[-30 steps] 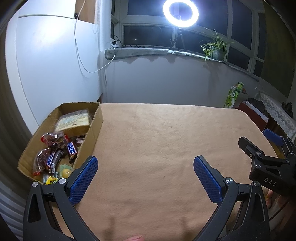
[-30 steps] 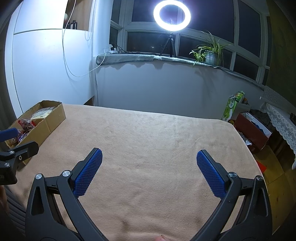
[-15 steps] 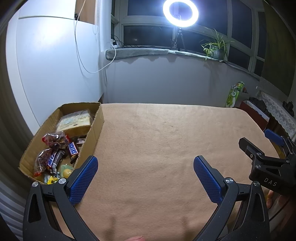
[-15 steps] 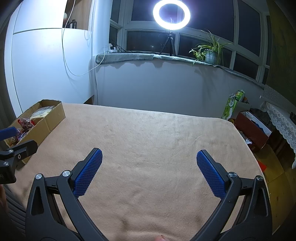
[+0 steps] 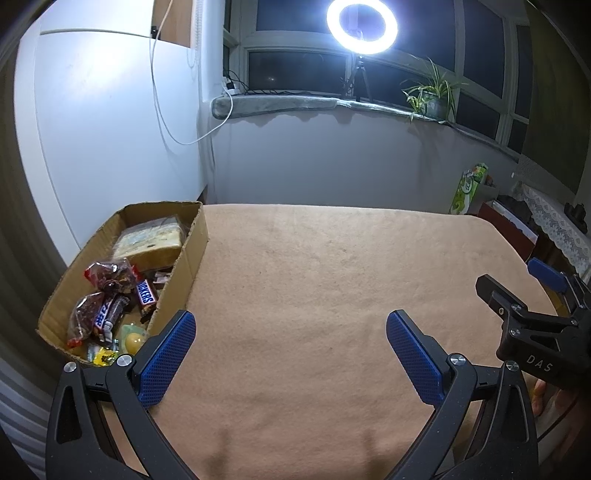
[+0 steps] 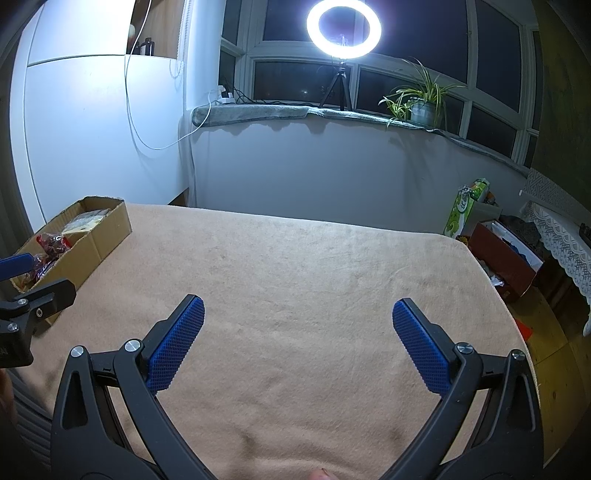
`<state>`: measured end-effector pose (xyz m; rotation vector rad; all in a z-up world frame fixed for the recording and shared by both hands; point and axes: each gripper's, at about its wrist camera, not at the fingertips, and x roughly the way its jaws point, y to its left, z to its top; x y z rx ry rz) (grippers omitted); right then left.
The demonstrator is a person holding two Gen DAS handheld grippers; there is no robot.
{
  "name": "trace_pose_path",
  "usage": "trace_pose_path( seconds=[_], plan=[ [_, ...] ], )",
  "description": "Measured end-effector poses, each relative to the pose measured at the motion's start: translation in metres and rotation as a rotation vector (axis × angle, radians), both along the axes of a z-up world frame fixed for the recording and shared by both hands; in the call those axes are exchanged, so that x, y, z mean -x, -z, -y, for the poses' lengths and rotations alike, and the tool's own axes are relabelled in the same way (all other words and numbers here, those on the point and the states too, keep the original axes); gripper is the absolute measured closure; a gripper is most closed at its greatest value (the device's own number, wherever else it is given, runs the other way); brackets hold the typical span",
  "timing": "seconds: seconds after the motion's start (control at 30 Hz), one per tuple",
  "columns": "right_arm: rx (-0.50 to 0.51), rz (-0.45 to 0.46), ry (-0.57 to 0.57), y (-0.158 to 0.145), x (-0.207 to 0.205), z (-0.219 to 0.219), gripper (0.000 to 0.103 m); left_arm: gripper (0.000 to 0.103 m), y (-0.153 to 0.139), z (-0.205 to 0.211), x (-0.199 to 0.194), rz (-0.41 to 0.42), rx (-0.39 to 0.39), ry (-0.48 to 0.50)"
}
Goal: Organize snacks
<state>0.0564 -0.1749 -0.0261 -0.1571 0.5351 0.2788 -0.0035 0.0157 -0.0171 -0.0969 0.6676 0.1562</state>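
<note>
A cardboard box (image 5: 195, 254) stands at the table's left edge and holds several snacks: a Snickers bar (image 5: 145, 295), red wrapped packets (image 5: 110, 275), a pale yellow packet (image 5: 151, 242) and small sweets (image 5: 133, 339). My left gripper (image 5: 290, 334) is open and empty above the table, just right of the box. My right gripper (image 6: 297, 321) is open and empty over the table's middle. The box also shows in the right wrist view (image 6: 99, 236), far left. Each gripper shows at the edge of the other's view.
The table (image 5: 314, 266) is covered in a tan cloth. Beyond its right edge are a green carton (image 6: 465, 210), a red box (image 6: 506, 254) and a lace-covered surface (image 6: 561, 240). A ring light (image 6: 343, 27) and a plant (image 6: 421, 99) stand on the windowsill.
Both grippers have barely moved; the views have shifted only slightly. Both stay open and empty.
</note>
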Motion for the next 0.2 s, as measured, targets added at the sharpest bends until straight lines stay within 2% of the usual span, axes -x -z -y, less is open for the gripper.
trace_pose_path(
  seconds=[0.2],
  plan=[
    [0.001,-0.001,-0.001,-0.0006,-0.0005,0.0004,0.0,0.0,-0.001,0.001,0.003,0.014,-0.051,-0.035]
  ],
)
